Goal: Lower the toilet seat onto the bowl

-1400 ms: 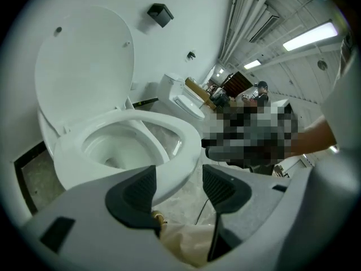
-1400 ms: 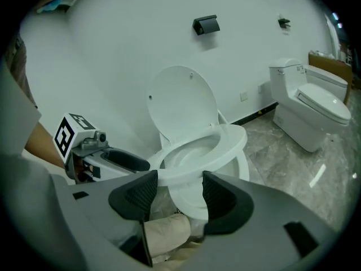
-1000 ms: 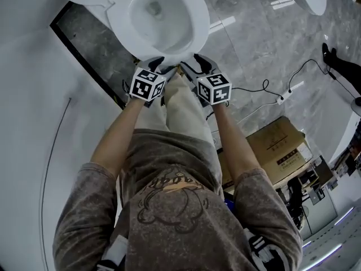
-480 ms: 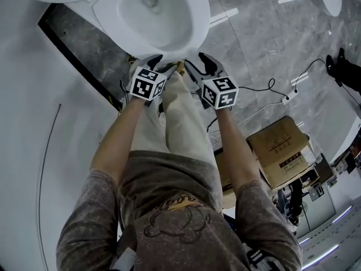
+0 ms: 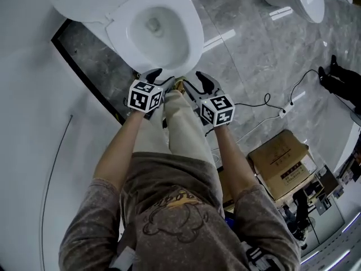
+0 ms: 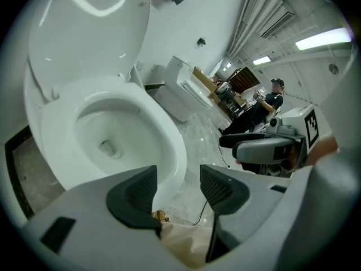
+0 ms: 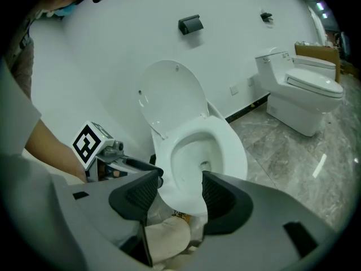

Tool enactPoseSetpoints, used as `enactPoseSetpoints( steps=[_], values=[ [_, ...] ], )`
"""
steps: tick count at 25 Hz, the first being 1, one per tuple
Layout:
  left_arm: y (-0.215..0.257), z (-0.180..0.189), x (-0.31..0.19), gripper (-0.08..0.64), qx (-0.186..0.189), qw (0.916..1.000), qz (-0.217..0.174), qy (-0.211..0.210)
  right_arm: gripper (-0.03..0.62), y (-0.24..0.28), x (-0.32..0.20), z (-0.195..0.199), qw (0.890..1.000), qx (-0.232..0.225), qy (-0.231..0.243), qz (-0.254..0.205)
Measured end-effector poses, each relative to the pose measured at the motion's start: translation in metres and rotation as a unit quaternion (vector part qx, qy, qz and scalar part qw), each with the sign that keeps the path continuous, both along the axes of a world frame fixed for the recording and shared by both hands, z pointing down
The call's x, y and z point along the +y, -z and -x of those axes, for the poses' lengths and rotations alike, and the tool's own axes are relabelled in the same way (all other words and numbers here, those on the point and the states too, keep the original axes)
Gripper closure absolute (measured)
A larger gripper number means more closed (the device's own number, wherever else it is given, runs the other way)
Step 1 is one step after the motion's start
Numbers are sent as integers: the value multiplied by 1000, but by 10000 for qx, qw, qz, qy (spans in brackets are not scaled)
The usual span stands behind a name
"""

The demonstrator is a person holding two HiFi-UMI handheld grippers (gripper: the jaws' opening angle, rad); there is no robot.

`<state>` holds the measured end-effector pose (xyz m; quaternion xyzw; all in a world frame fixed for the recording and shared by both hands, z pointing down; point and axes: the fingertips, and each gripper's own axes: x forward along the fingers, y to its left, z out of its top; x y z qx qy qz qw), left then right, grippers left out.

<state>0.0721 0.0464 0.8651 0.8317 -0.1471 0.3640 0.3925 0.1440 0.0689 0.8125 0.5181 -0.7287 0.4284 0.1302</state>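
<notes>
The toilet seat (image 7: 232, 147) looks already flat on the bowl (image 6: 107, 130), ring on rim, while the lid (image 7: 172, 97) stands upright against the wall. By my reading the lowering is done, or nearly.

Both tools hover just short of the bowl's front edge. The left gripper (image 6: 177, 188) is drawing its jaws inward with nothing between the pads, only floor and bowl front beyond them. The right gripper (image 7: 177, 193) is spread wide and empty too (the rim shows through the gap, but it sits further off, not in the bite).

The risks from here:
- **Lid:** it only leans there. A nudge from either tool reaching in could tip it forward, and it would slap down on the seat.
- **Left gripper:** if its closing pads catch the seat's front lip, they could lift it or skew it on its hinges.
- **Crowding:** the person's trouser leg (image 5: 180, 123) sits right between the two tools, so a sideways swing could knock one against the other.
- **Footing:** a power strip (image 5: 284, 96) and its cable (image 5: 254, 89) lie on the floor to the right, a snag for anyone stepping back.
</notes>
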Motion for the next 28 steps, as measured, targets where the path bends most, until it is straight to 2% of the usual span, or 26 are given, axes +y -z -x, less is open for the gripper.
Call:
enactPoseSetpoints(
  steps=[4,7,12,17,19,21,25,28],
  values=[
    [89,4,-33,327,363,9981,-466,162,328,72,-18,-2,9989,-86,-142,-432],
    [172,9,-59,327,728,9928,-882,368,328,143,-36,-3,9955,-143,-216,-917],
    [302,23,-93,324,1291,9756,-1689,545,328,260,-62,0,9828,-7,-207,-1833],
    [402,46,-114,322,1777,9550,-2311,549,331,356,-70,9,9650,100,-202,-2613],
    [430,56,-119,324,1926,9461,-2535,589,350,380,-69,11,9585,132,-209,-2841],
    [449,69,-124,325,1982,9381,-2762,657,406,397,-68,11,9526,97,-315,-3025],
    [464,91,-127,450,2029,9239,-3082,1015,505,416,-64,0,9400,205,-681,-3336],
    [460,103,-124,523,1887,9141,-3368,1239,552,421,-59,-4,9338,367,-835,-3459]
  ],
)
